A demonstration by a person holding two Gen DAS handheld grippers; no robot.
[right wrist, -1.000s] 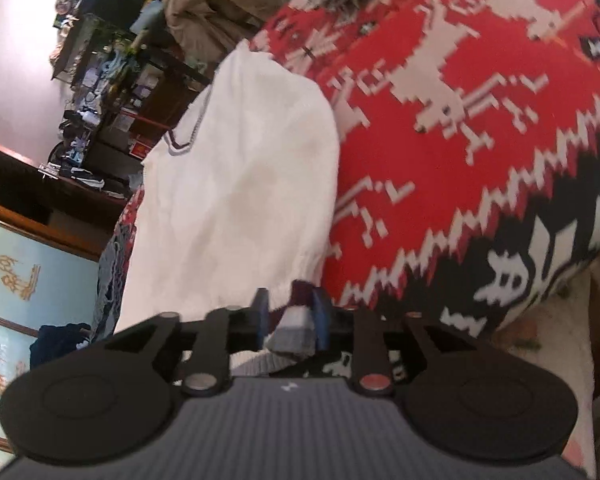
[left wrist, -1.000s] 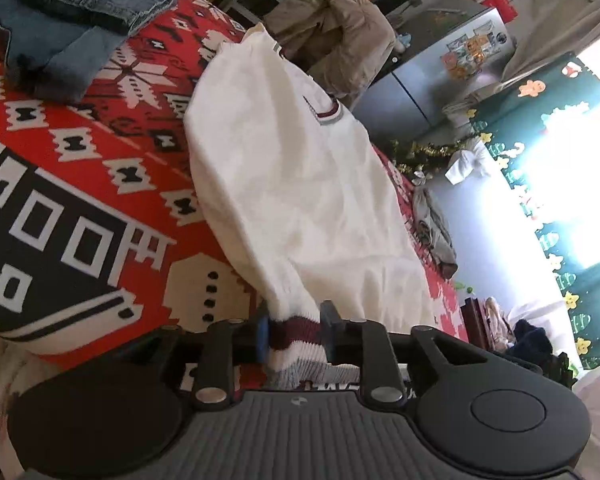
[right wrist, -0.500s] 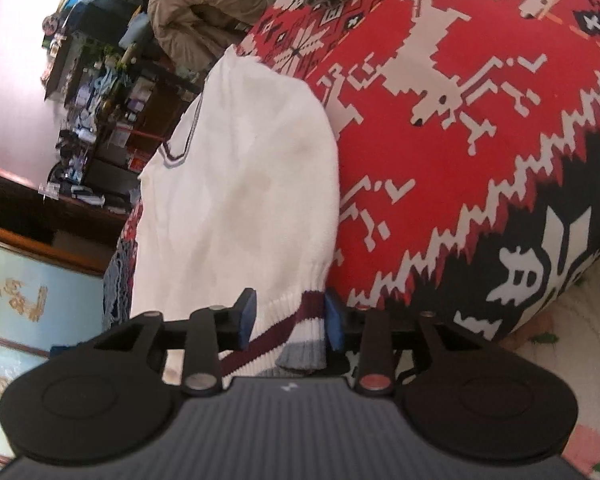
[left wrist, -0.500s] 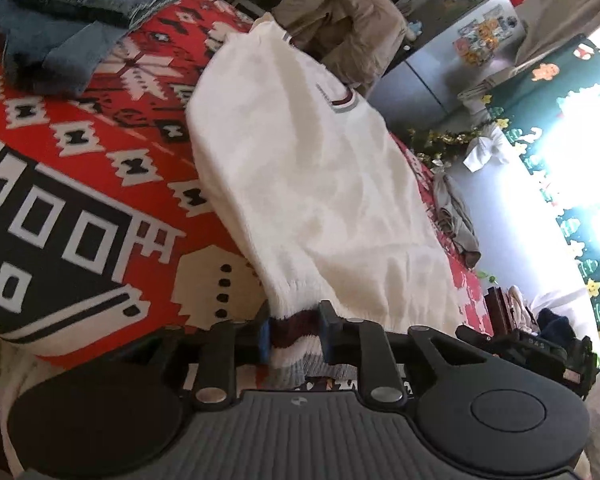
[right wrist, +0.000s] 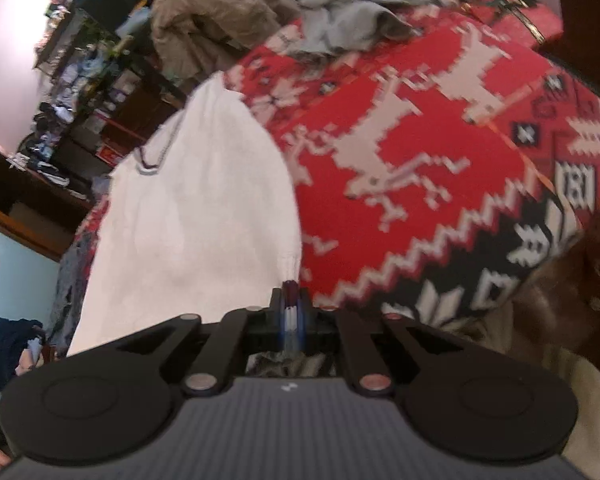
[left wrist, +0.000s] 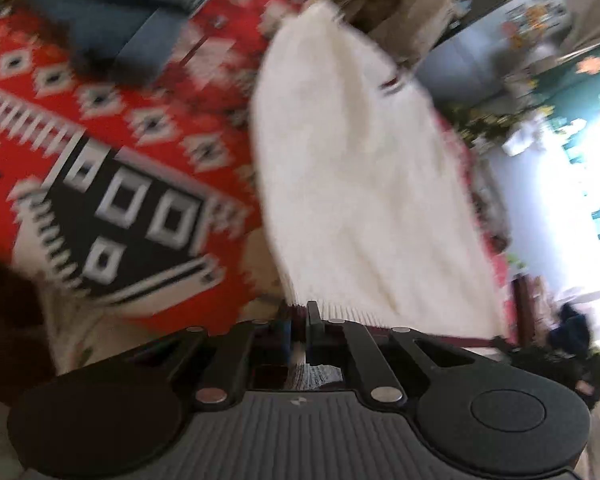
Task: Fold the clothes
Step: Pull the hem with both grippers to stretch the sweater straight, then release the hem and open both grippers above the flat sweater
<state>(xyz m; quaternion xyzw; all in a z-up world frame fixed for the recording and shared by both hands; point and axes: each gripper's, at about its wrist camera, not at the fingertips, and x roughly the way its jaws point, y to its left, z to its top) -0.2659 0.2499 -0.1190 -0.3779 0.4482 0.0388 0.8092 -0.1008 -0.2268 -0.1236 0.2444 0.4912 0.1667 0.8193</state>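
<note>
A white knitted sweater (left wrist: 360, 184) with a maroon-striped hem lies lengthwise on a red patterned blanket (left wrist: 112, 184). My left gripper (left wrist: 299, 320) is shut on the hem's left corner, the ribbed band pinched between its pads. In the right wrist view the same sweater (right wrist: 196, 220) stretches away from me, and my right gripper (right wrist: 290, 304) is shut on the hem's right corner, maroon and grey ribbing squeezed flat between the jaws. The hem is lifted slightly off the blanket (right wrist: 420, 152) at both corners. The collar lies at the far end.
Folded blue jeans (left wrist: 112, 12) lie on the blanket at far left. A tan jacket (right wrist: 216, 12) and a grey garment (right wrist: 352, 4) are heaped beyond the collar. Shelves with clutter (right wrist: 72, 92) and a fridge (left wrist: 500, 28) stand past the bed.
Both grippers closed onto the striped hem corners, which earlier lay loose between open jaws. Both hands then lifted and tilted, raising the hem; the views are blurred by this motion.
</note>
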